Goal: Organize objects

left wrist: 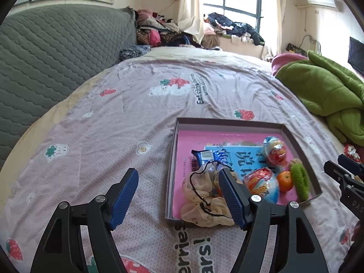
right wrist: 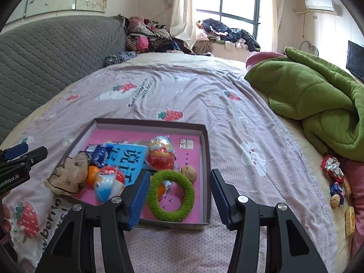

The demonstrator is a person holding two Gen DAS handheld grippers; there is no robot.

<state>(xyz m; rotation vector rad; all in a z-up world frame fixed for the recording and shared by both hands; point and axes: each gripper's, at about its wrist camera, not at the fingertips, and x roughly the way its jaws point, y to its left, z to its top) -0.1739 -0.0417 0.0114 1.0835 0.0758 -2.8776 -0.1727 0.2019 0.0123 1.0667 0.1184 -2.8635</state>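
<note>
Our left gripper point(left wrist: 179, 193) hangs spread wide, pinching nothing — its right pad sits in front of the cloth pouch point(left wrist: 204, 202) that droops over the near rim of the box point(left wrist: 227, 121). Our right gripper point(right wrist: 180, 198) is spread too, empty, with the green ring point(right wrist: 170, 195) showing between its pads but untouched, lying in the box's near right corner. Inside the box we see two wrapped toy eggs point(right wrist: 160, 152), a blue booklet point(right wrist: 127, 159), a small orange point(left wrist: 285, 179), a walnut point(right wrist: 189, 173) and a blue snack packet point(left wrist: 208, 155). Right of the box — well apart, by the green blanket point(right wrist: 318, 95) — loose sweets point(right wrist: 333, 168) lie on the bedsheet point(left wrist: 113, 125).
</note>
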